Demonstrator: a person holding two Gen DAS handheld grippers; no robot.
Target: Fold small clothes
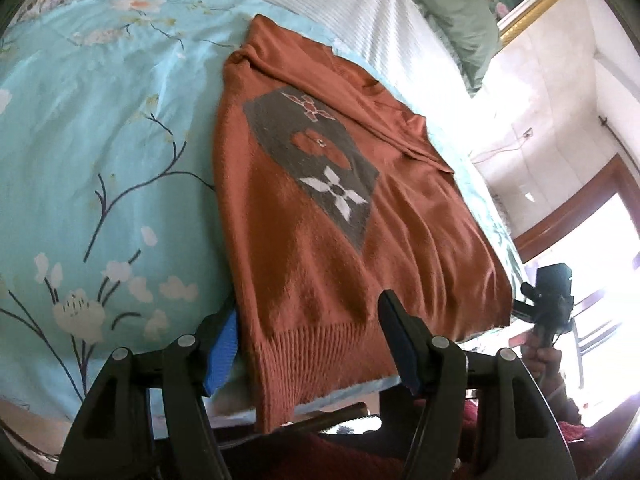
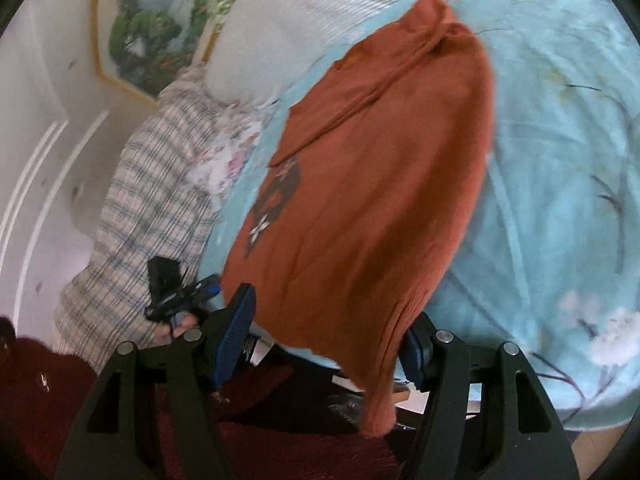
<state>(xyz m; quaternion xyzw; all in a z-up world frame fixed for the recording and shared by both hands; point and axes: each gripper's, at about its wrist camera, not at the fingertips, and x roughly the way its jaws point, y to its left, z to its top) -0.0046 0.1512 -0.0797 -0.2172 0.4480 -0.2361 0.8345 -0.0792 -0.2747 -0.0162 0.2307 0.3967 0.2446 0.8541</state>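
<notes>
A rust-orange knit sweater with a grey patterned patch lies flat on a light-blue floral bedsheet, its ribbed hem hanging over the near bed edge. My left gripper stands open astride the hem, with blue pads on either side and not pressing the cloth. In the right wrist view the same sweater droops over the edge, and my right gripper is open around its hanging corner. Each gripper also shows in the other's view: the right gripper and the left gripper.
A white striped cover and a green pillow lie at the head of the bed under a framed painting. A plaid blanket is bunched at the bed's side. Dark red fabric lies below the bed edge.
</notes>
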